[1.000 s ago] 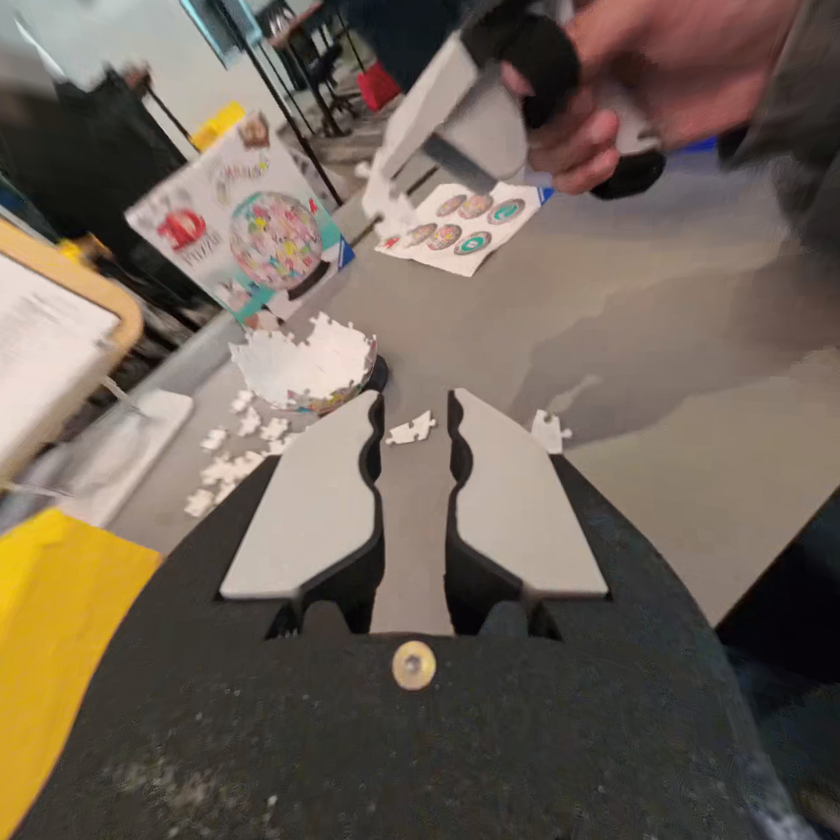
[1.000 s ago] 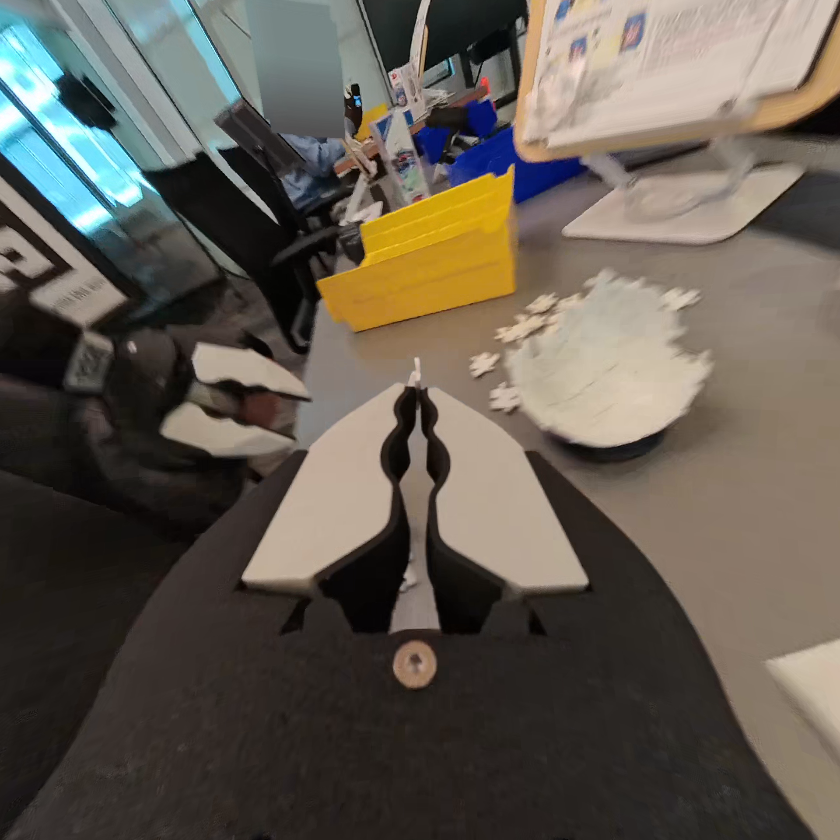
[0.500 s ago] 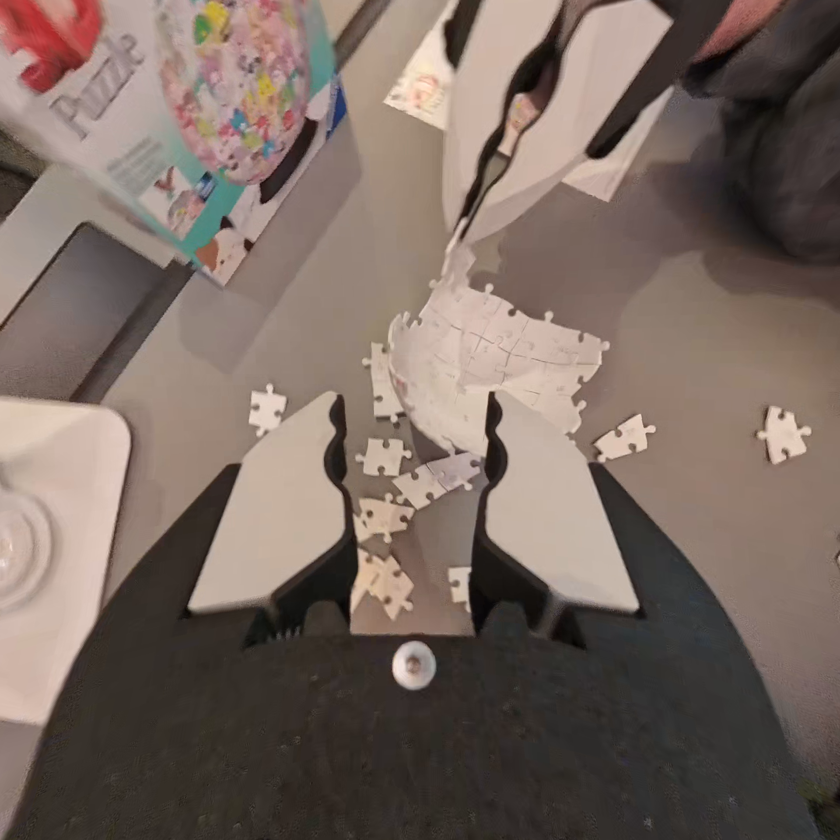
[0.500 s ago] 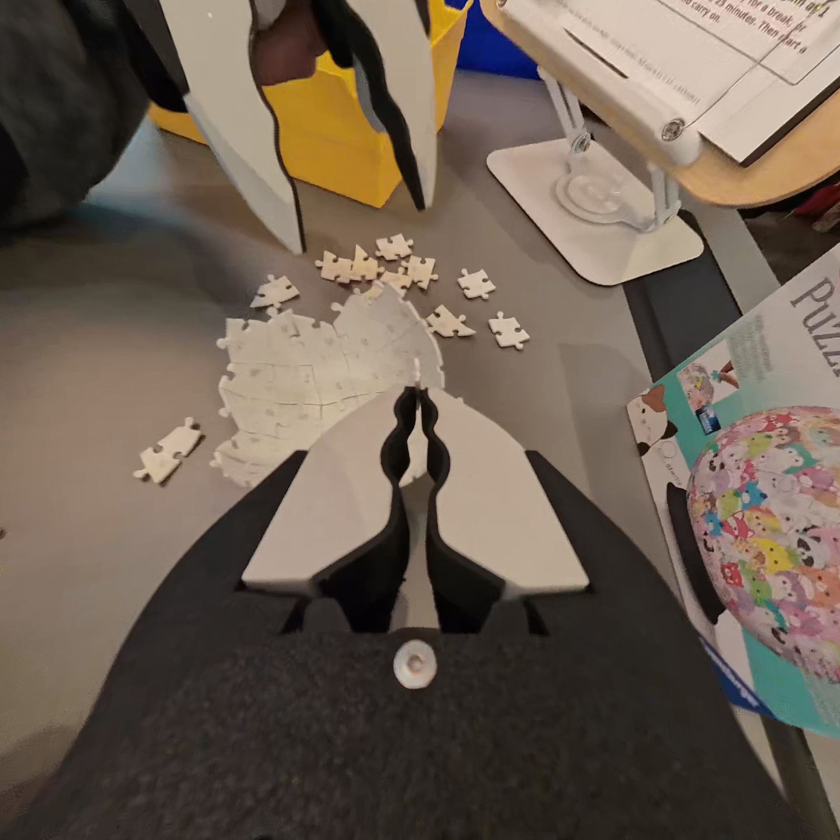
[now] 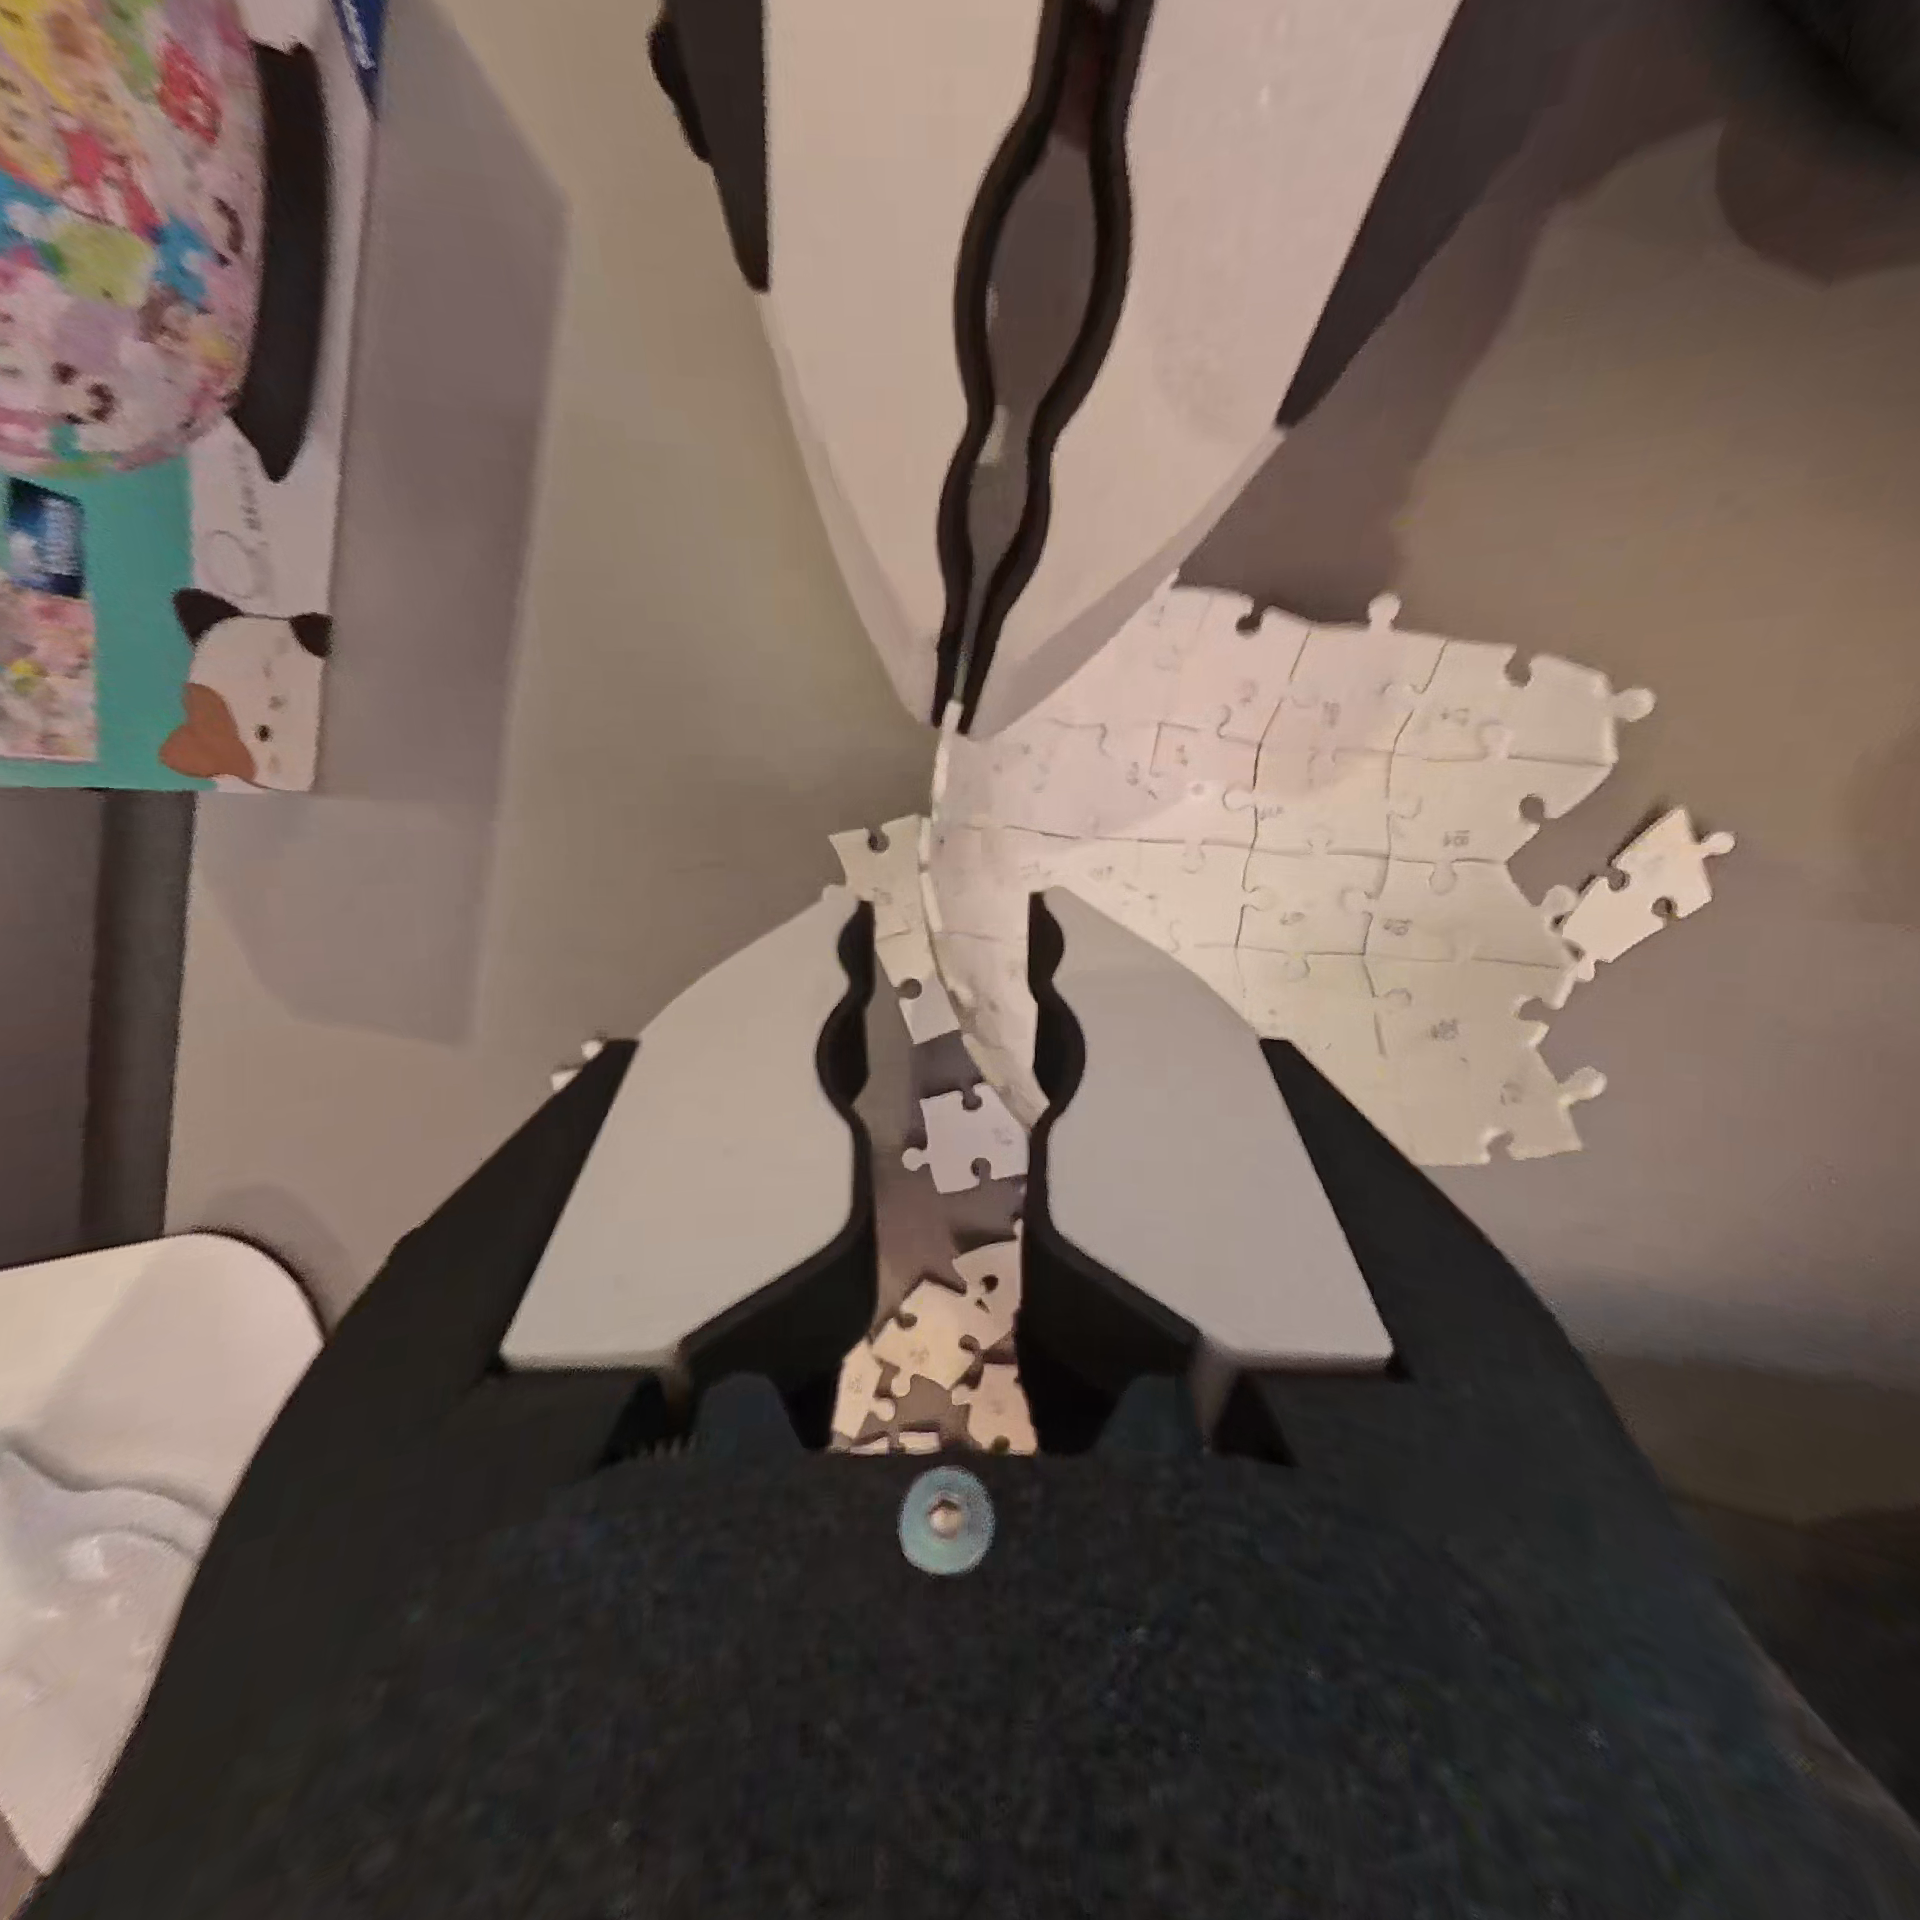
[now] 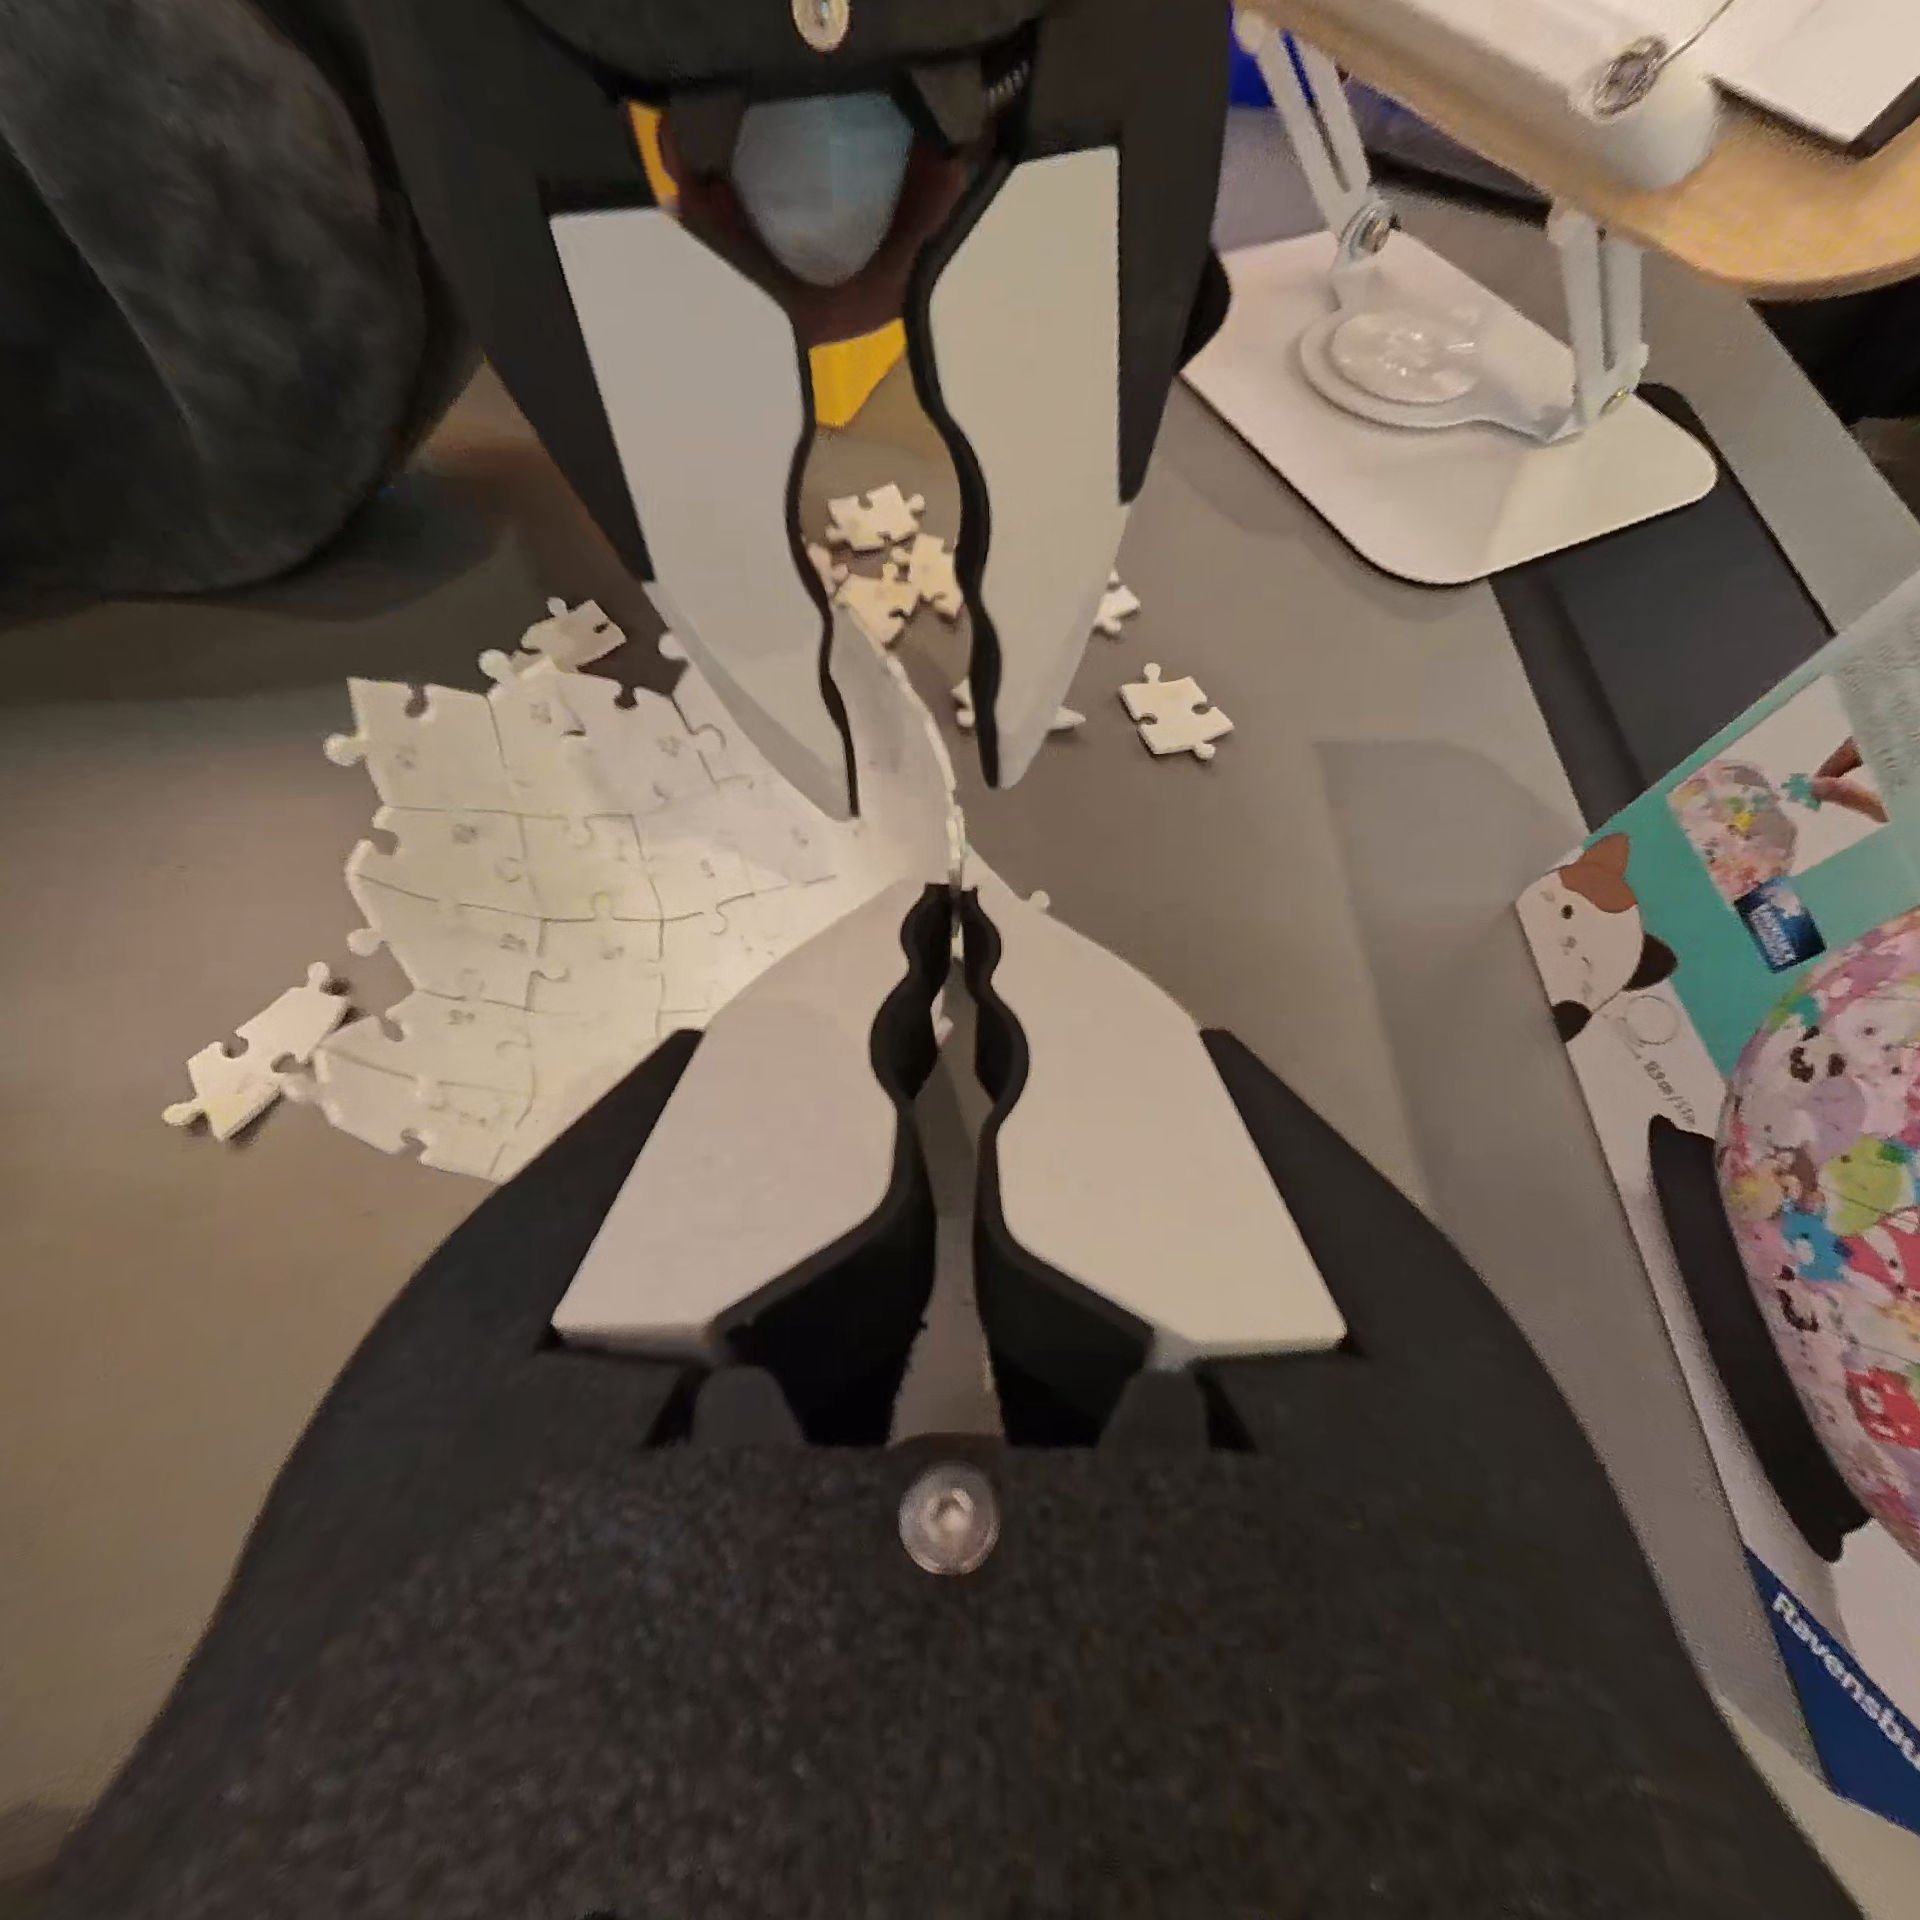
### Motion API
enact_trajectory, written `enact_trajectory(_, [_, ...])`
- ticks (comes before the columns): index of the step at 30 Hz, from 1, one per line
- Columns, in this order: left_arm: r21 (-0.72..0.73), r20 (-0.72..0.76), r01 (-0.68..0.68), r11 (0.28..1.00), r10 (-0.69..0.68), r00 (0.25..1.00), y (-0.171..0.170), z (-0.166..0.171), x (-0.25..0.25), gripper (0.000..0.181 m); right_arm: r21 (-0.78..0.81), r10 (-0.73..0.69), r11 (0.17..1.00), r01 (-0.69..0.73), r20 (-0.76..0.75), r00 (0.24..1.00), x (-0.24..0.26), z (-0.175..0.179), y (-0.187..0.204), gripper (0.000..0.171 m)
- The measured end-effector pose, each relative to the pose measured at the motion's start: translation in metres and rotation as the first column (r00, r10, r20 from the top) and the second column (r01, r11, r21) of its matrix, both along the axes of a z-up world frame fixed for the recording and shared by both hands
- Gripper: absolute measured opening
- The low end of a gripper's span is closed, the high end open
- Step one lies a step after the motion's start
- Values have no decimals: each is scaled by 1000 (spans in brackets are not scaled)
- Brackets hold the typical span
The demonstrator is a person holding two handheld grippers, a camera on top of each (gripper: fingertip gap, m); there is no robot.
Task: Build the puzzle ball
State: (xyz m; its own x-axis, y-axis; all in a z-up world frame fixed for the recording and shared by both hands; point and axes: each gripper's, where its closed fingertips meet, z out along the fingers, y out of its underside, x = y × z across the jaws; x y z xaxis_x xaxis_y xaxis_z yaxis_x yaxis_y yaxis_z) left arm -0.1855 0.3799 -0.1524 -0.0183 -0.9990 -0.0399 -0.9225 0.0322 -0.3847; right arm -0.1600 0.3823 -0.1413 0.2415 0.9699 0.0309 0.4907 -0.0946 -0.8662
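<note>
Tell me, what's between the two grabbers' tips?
The white rim of the half-built puzzle ball, where the right gripper holds a puzzle piece. Both wrist views show it.

Office-like workspace, grey desk [image 6: 1299, 831], document stand [image 6: 1455, 416]

Each wrist camera looks steeply down along its own claw at close range. The views face each other; both share the half-built puzzle shell [image 5: 1351, 883] [image 6: 540, 883] on the desk [image 5: 1558, 416].
</note>
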Motion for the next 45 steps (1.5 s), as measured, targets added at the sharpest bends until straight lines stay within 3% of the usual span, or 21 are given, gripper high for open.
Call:
enact_trajectory(5, [-40, -1, 2, 999, -2, 1000, 1, -7, 3, 11, 1, -17, 1000, 17, 1, 1000, 0, 0, 3, 2])
enact_trajectory(14, [-84, -29, -51, 995, 49, 998, 4, -12, 0, 4, 4, -68, 998, 68, 37, 997, 3, -2, 1, 2])
enact_trajectory(23, [-107, -59, -85, 991, 79, 995, 4, -15, -1, 3, 28, -114, 993, 111, 127, 985, 6, -8, 0, 2])
enact_trajectory(45, [-116, -59, -83, 990, 77, 995, 4, -16, -1, 3, 14, -149, 989, 148, 99, 984, 5, -10, 3, 3])
